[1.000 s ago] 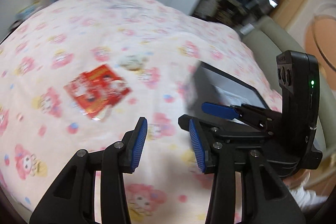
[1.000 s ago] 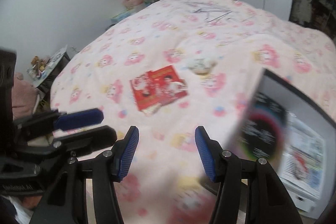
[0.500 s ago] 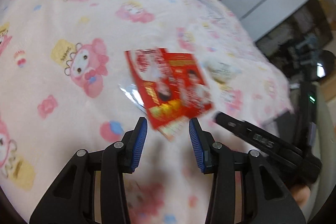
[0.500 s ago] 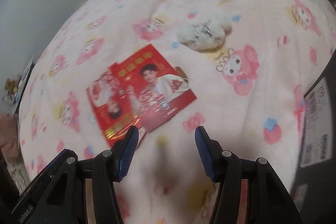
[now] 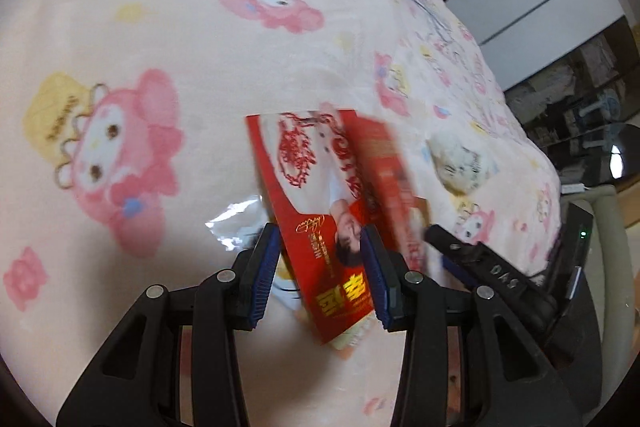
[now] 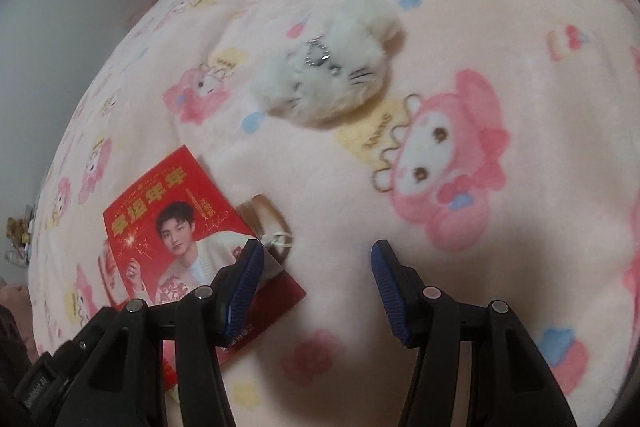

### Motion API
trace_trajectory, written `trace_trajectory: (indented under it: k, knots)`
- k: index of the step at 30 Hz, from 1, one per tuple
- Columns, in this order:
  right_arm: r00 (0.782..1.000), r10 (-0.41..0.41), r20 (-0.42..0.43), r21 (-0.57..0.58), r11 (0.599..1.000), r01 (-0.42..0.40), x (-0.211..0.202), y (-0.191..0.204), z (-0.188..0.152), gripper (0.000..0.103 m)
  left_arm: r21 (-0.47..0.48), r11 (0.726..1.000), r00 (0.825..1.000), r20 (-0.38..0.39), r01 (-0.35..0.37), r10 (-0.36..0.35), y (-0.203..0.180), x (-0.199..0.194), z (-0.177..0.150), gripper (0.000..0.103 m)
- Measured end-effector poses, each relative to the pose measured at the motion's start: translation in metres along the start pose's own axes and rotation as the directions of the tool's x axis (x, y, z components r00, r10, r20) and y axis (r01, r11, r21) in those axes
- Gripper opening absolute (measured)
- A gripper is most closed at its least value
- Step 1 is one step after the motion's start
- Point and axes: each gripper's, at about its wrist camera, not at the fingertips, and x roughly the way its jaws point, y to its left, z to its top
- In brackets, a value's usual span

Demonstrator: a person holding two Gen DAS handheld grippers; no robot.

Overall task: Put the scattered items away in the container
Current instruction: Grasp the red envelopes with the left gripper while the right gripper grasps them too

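Red cards point(image 5: 320, 227) blurred between wide left jaws; right jaws wide over blanket point(image 6: 440, 7).

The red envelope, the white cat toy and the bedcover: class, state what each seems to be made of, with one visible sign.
Red envelope: probably glossy printed card or paper; flat, sharp-edged, with gold lettering.
White cat toy: plush with fuzzy pile; a small metal-looking clasp glints on it.
Bedcover: looks like soft matte fleece; its surface dents and rolls, with printed cartoon figures.

fleecy matt blanket point(image 5: 200, 27), glossy paper red cards point(image 5: 320, 211) (foil lettering), fluffy plush toy point(image 6: 332, 75).
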Motion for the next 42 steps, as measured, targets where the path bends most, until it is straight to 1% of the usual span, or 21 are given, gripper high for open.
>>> trace_trajectory:
  k: [2, 4, 6, 7, 9, 12, 13, 14, 16, 19, 22, 24, 26, 28, 30, 32, 35, 39, 40, 41, 42]
  knots:
    - [0.998, 0.066, -0.007, -0.027, 0.997, -0.066, -0.003, 0.006, -0.003, 0.052, 0.016, 0.999, 0.999, -0.004, 0.032, -0.032, -0.006, -0.001, -0.001, 0.041]
    - [0.990, 0.136, -0.035, -0.063, 0.988, -0.138, -0.005, 0.015, -0.009, 0.052, 0.021, 0.997, 0.997, -0.018, 0.070, -0.070, -0.010, -0.001, -0.003, 0.041]
    - [0.985, 0.160, -0.062, -0.109, 0.980, -0.166, -0.006, 0.023, -0.017, 0.052, 0.014, 0.996, 0.996, -0.025, 0.091, -0.091, -0.011, 0.000, -0.004, 0.041]
    - [0.985, 0.160, -0.062, -0.125, 0.978, -0.167, -0.006, 0.024, -0.020, 0.052, 0.004, 0.996, 0.996, -0.023, 0.088, -0.088, -0.009, -0.001, -0.004, 0.041]
    - [0.989, 0.145, -0.023, -0.133, 0.980, -0.147, -0.012, 0.023, -0.023, 0.052, -0.026, 0.996, 0.996, -0.020, 0.088, -0.088, -0.003, -0.001, -0.005, 0.041]
    - [0.989, 0.138, 0.056, -0.044, 0.990, -0.136, -0.021, 0.005, -0.013, 0.052, -0.058, 0.993, 0.994, -0.024, 0.107, -0.109, 0.002, 0.003, -0.005, 0.042]
    - [0.989, 0.133, 0.067, -0.007, 0.991, -0.133, -0.021, -0.002, -0.010, 0.052, -0.059, 0.992, 0.994, -0.029, 0.107, -0.109, 0.000, 0.006, -0.004, 0.042]
    - [0.990, 0.128, 0.059, 0.018, 0.991, -0.129, -0.016, -0.006, -0.005, 0.052, -0.056, 0.993, 0.994, -0.032, 0.104, -0.106, -0.003, 0.010, -0.004, 0.042]
    - [0.992, 0.127, 0.007, 0.047, 0.991, -0.127, -0.003, -0.011, -0.005, 0.053, -0.050, 0.993, 0.994, -0.033, 0.104, -0.106, -0.009, 0.016, -0.003, 0.042]
    - [0.989, 0.145, -0.006, -0.012, 0.989, -0.146, -0.003, -0.003, -0.009, 0.053, -0.062, 0.990, 0.991, -0.036, 0.128, -0.130, -0.014, 0.023, -0.003, 0.044]
    - [0.977, 0.211, -0.034, -0.058, 0.975, -0.213, -0.001, 0.011, -0.012, 0.052, -0.096, 0.983, 0.987, -0.032, 0.155, -0.159, -0.016, 0.028, -0.003, 0.044]
    - [0.975, 0.221, -0.037, -0.087, 0.971, -0.223, 0.000, 0.017, -0.016, 0.052, -0.109, 0.981, 0.986, -0.036, 0.158, -0.163, -0.017, 0.030, -0.003, 0.044]
    - [0.976, 0.214, -0.024, -0.084, 0.973, -0.216, -0.005, 0.014, -0.019, 0.052, -0.102, 0.985, 0.989, -0.044, 0.136, -0.141, -0.021, 0.025, -0.003, 0.043]
    - [0.978, 0.207, -0.012, -0.033, 0.978, -0.208, -0.008, 0.003, -0.019, 0.052, -0.076, 0.992, 0.995, 0.009, 0.098, -0.098, -0.022, 0.011, 0.000, 0.043]
    - [0.979, 0.204, 0.006, 0.033, 0.978, -0.204, -0.010, -0.010, -0.017, 0.052, -0.056, 0.998, 0.996, 0.081, 0.028, -0.024, -0.021, -0.002, 0.012, 0.044]
    - [0.976, 0.217, 0.015, 0.088, 0.972, -0.217, -0.010, -0.020, -0.016, 0.052, -0.057, 0.998, 0.995, 0.095, -0.016, 0.021, -0.017, 0.001, 0.030, 0.044]
    - [0.975, 0.220, 0.000, 0.099, 0.971, -0.219, -0.003, -0.020, -0.015, 0.052, -0.031, 0.998, 0.996, 0.070, -0.046, 0.048, -0.017, 0.021, 0.055, 0.047]
    - [0.974, 0.225, 0.008, 0.082, 0.971, -0.225, -0.001, -0.016, -0.013, 0.052, 0.030, 0.996, 0.996, -0.029, -0.088, 0.089, -0.023, 0.059, 0.069, 0.047]
    - [0.974, 0.226, 0.008, 0.078, 0.971, -0.226, 0.000, -0.015, -0.013, 0.052, 0.043, 0.995, 0.995, -0.039, -0.093, 0.095, -0.026, 0.063, 0.068, 0.045]
    - [0.974, 0.227, 0.006, 0.072, 0.971, -0.226, 0.001, -0.014, -0.013, 0.052, 0.058, 0.994, 0.994, -0.047, -0.092, 0.095, -0.029, 0.064, 0.066, 0.034]
    - [0.973, 0.229, 0.007, 0.064, 0.971, -0.229, 0.000, -0.012, -0.013, 0.050, 0.077, 0.994, 0.995, -0.056, -0.082, 0.087, -0.032, 0.064, 0.064, 0.026]
